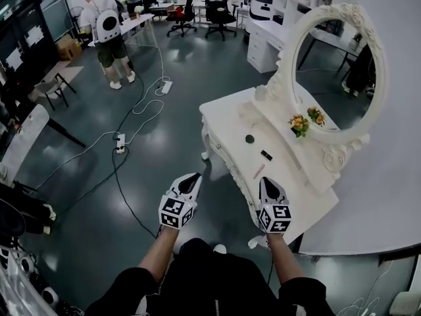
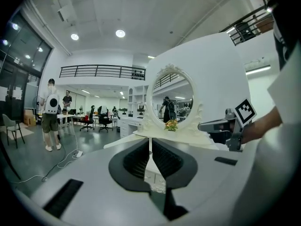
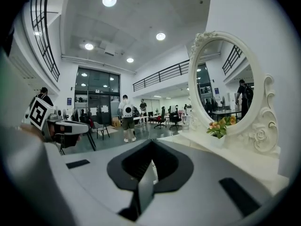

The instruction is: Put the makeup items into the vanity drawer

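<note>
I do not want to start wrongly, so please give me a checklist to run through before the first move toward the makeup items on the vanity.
1. Left claw empty: ok, jaws together, nothing between them.
2. Right claw empty: ok, jaws together, nothing between them.
3. Claws open for a grasp: not ok, both are shut.
4. Makeup items free to take on the vanity top: ok. The dark round item, black oblong item and pale pink stick lie apart and uncovered.
5. Vanity drawer open: not ok, the head view shows none pulled out.
</note>
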